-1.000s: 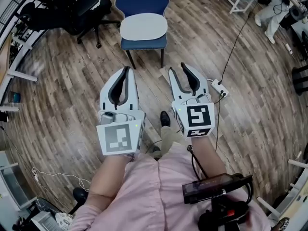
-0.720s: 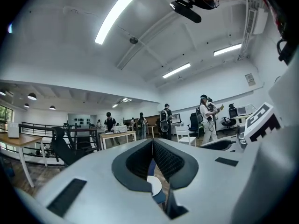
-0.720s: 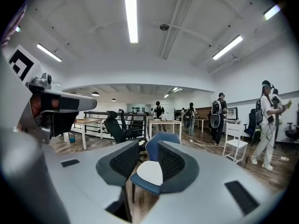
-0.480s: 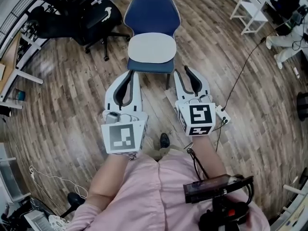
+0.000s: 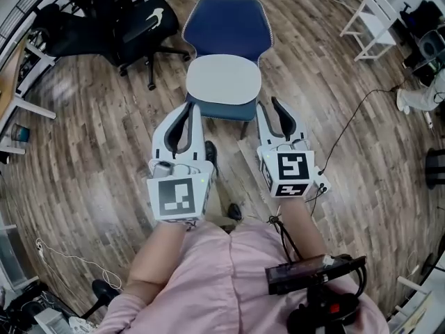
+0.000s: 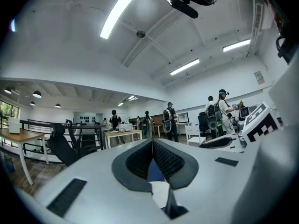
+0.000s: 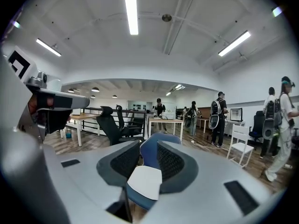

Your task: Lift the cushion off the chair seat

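Two empty claws near the blue plastic chair [image 5: 229, 30], its pale oval cushion [image 5: 223, 79] flat on the seat: left claw [image 5: 186, 110] pinched together, right claw [image 5: 272, 106] slightly parted. Danger: closed tips could shove the cushion sideways instead of gripping.

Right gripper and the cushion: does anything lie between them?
Nothing but the chair's blue seat edge lies between the right gripper and the cushion, as the head view shows.
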